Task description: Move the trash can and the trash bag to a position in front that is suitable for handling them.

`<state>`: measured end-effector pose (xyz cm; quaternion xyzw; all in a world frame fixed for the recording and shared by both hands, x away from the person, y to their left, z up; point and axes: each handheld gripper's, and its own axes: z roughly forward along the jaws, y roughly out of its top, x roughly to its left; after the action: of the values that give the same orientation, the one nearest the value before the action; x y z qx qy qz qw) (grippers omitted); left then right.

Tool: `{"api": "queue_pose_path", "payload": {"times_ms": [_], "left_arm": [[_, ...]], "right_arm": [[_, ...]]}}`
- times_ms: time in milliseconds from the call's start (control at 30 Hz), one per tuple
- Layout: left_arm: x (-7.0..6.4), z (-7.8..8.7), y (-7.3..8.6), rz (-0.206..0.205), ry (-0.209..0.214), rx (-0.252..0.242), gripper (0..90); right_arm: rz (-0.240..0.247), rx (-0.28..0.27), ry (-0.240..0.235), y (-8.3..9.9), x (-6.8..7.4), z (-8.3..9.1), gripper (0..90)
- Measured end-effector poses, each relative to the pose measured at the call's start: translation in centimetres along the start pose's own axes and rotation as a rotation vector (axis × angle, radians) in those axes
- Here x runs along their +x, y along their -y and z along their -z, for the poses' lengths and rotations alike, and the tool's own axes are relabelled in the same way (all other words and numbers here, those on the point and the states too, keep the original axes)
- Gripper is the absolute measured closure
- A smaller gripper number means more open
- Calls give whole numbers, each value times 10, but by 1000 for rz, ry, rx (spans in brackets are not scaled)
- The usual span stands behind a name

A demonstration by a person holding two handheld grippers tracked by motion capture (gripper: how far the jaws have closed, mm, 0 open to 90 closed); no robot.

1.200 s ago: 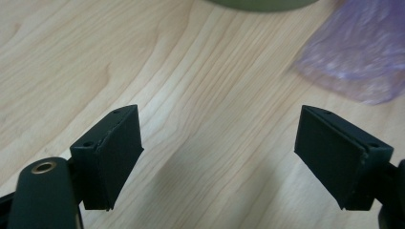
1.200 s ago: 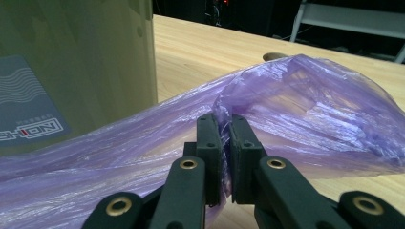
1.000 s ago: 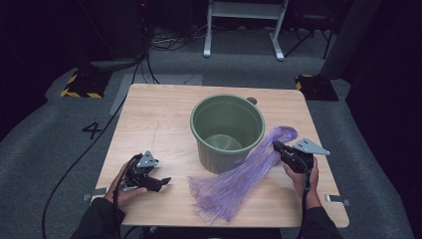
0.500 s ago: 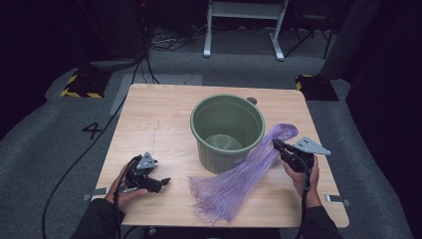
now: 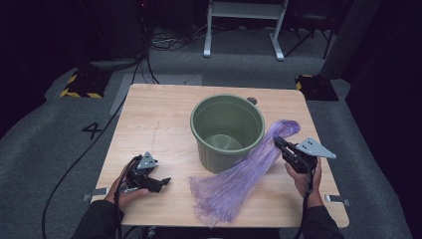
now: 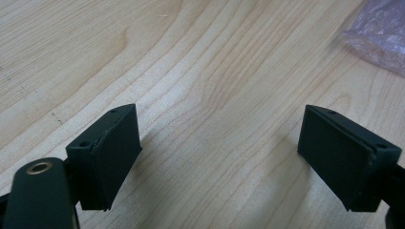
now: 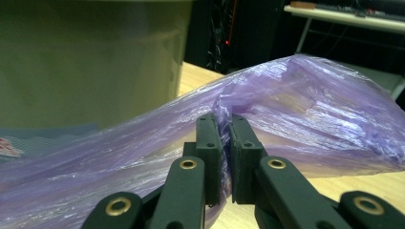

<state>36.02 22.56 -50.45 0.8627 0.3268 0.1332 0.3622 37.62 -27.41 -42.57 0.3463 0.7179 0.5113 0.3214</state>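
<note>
R tongs point(image 7: 224, 157) are clamped on the purple plastic bag point(image 5: 239, 184) near its far end, prob. to lift it toward the green bucket point(image 5: 227, 127) just beside it. Bag lies on desk point(image 5: 149, 119). L tongs point(image 6: 239, 157) apart, resting low over bare wood. Nothing has moved vs 1 s ago.

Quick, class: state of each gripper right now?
Left gripper: open, empty, over bare table.
Right gripper: closed on the purple bag beside the bin.
</note>
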Motion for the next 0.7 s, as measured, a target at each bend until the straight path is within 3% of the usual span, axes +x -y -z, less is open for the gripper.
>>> {"api": "queue_pose_path", "payload": {"times_ms": [700], "left_arm": [[0, 0, 0, 0, 5, 0, 139]], "right_arm": [[90, -94, -24, -22, 19, 16, 851]]}}
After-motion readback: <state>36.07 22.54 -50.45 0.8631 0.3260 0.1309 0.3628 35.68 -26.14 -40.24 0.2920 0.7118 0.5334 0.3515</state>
